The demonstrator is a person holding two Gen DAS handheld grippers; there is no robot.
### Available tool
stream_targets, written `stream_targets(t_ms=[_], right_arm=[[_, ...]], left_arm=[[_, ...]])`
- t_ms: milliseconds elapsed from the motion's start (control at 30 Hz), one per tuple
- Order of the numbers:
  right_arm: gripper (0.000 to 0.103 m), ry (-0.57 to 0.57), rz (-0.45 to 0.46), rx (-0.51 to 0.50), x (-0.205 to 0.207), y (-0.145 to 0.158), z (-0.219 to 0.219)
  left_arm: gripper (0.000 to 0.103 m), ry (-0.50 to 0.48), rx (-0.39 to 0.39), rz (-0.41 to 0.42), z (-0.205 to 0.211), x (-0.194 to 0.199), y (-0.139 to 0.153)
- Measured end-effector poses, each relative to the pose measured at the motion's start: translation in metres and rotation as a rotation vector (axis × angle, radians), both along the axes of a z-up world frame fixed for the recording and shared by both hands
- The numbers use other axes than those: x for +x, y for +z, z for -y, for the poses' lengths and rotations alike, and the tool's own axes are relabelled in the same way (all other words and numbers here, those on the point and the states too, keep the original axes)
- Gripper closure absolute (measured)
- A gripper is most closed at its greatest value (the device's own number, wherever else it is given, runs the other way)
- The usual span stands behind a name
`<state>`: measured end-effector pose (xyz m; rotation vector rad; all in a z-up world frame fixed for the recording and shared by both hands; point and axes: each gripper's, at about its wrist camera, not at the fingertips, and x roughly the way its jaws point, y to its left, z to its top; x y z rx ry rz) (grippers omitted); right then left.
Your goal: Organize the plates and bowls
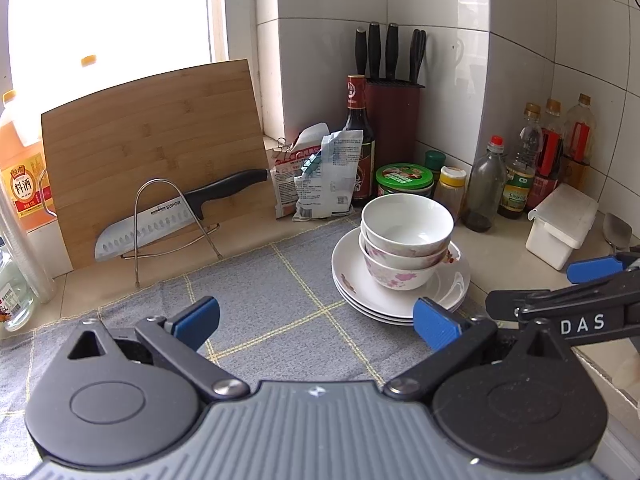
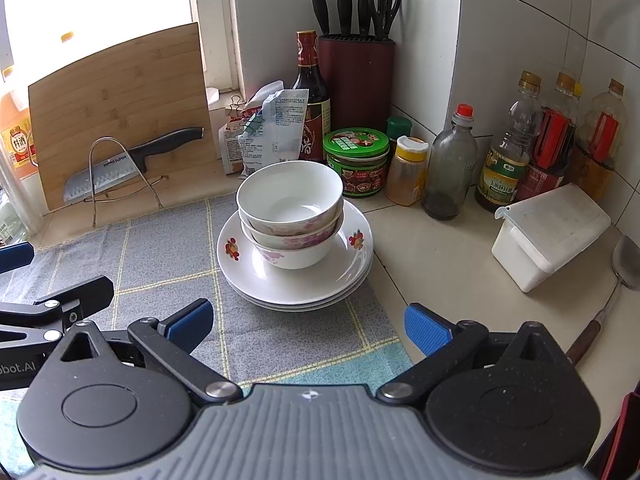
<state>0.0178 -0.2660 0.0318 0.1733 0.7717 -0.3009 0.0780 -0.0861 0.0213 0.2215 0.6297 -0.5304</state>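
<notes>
While both tools hang released and empty, the left tool point(image 1: 316, 322) and the right tool point(image 2: 308, 322) sit just short of the stack: three bowls point(image 2: 290, 216) nested inside one another on top of a pile of plates point(image 2: 296, 280), resting on the grey checked cloth point(image 2: 168, 256) at its edge by the bare tabletop point(image 2: 432, 248). To my eye the stacking looks done or nearly so; any further move should take the plates low by the rim with both tools, level and slow, since the bowls ride loose above. Behind stand a cutting board point(image 1: 156, 140) with a knife point(image 1: 176, 216), a knife block point(image 2: 356, 80), sauce bottles and a white box point(image 2: 552, 236) against tiled walls.
</notes>
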Motion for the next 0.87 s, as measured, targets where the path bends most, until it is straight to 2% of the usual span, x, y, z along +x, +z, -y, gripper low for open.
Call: stream_targets(t_ms=[867], right_arm=[[0.0,0.0,-0.004,-0.004,-0.0019,0.0004,-0.0005]], left_arm=[[0.001,-0.01,-0.001,0.002,0.0018,-0.004,0.0028]])
